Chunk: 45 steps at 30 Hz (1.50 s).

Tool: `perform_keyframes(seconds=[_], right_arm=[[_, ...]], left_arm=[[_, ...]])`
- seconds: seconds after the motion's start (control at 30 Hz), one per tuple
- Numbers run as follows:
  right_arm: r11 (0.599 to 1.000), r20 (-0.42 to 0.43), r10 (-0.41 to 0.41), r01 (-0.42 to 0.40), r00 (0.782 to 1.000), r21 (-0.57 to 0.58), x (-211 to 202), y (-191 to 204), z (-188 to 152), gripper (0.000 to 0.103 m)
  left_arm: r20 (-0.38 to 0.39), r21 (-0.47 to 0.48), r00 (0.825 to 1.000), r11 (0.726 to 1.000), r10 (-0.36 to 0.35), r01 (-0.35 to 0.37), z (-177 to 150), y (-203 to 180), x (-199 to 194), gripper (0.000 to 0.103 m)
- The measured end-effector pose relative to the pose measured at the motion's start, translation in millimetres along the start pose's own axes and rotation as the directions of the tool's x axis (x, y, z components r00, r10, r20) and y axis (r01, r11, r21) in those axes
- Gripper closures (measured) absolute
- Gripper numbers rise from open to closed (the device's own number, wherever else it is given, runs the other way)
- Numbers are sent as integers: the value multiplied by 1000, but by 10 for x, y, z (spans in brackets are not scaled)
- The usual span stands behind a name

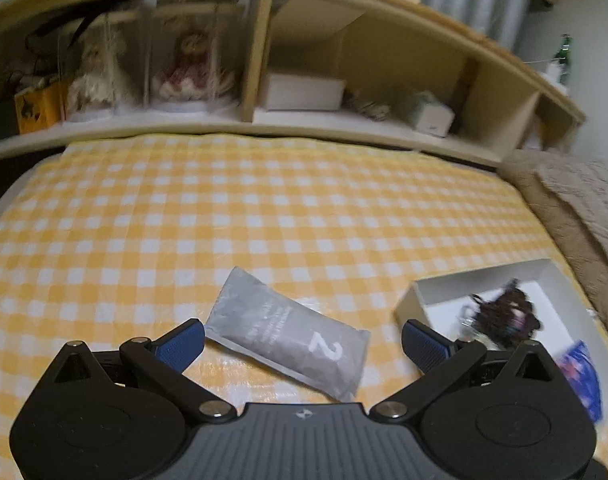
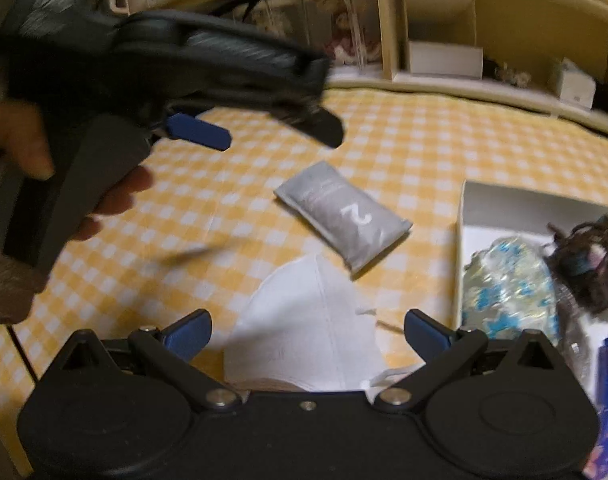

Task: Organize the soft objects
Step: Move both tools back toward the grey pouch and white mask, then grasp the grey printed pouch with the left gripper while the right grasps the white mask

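The checked cloth (image 1: 231,208) lies bare from the gray pouch (image 1: 291,340) back to the shelf (image 1: 263,120), and out to its left edge, so that stretch is open to a gripper. The pouch lies flat between the spread jaws of the left gripper (image 1: 304,340), touching neither. To its right the white box (image 1: 420,300) stands with raised walls, its floor crowded by a dark tangle (image 1: 504,316) and a blue packet (image 1: 580,376). A brown blanket (image 1: 584,200) banks up beyond it. In the right wrist view a white mask (image 2: 308,332) lies between the right gripper (image 2: 308,336) jaws, near the pouch, and the left gripper's body hangs over the cloth at upper left
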State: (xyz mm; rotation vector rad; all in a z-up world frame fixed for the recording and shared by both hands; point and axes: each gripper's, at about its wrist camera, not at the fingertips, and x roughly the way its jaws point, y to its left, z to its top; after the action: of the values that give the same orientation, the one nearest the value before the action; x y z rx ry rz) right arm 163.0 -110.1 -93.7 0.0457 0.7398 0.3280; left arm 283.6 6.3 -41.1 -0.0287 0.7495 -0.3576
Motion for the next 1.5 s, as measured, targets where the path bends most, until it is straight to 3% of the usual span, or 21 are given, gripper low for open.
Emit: perform_keyframes(seconds=[0.13, 0.2, 0.3, 0.43, 0.47, 0.63, 0.77, 0.9, 1.07, 1.33, 1.5], right_arm=[[1000, -53, 17, -15, 998, 24, 129, -50, -15, 0], [999, -58, 16, -14, 998, 34, 151, -71, -22, 0], [999, -69, 4, -1, 998, 45, 166, -109, -27, 1], [1000, -86, -13, 15, 996, 15, 213, -120, -15, 27], [1000, -96, -8, 9, 995, 9, 230, -111, -19, 28], [1000, -98, 14, -15, 995, -16, 250, -72, -54, 28], [999, -91, 31, -32, 995, -10, 248, -70, -67, 21], [998, -94, 47, -49, 994, -27, 296, -59, -75, 17], [997, -89, 51, -56, 995, -52, 303, -14, -101, 12], [979, -29, 114, -117, 993, -166, 192, 151, -84, 9], [957, -55, 158, -167, 986, -239, 369, 184, -93, 7]], left_arm=[[-25, 32, 999, 998, 48, -47, 54, -31, 299, 0], [-16, 83, 997, 993, 81, -79, 91, -74, 445, 0], [14, 78, 996, 993, 92, -93, 159, -133, 635, 0], [14, 131, 996, 987, 89, -90, 158, -287, 844, 0], [10, 174, 996, 980, 94, -94, 142, -350, 887, 0], [-7, 339, 988, 930, 152, -140, 59, -544, 1100, 0], [-78, 402, 969, 897, 235, -185, -67, -471, 1257, 0], [-144, 379, 964, 913, 222, -154, -62, -234, 1159, 0], [-228, 417, 941, 898, 250, -138, -81, -1, 1003, 0], [-254, 456, 903, 866, 347, -204, -140, 147, 768, 0], [-279, 456, 882, 861, 380, -226, -306, 235, 576, 0]])
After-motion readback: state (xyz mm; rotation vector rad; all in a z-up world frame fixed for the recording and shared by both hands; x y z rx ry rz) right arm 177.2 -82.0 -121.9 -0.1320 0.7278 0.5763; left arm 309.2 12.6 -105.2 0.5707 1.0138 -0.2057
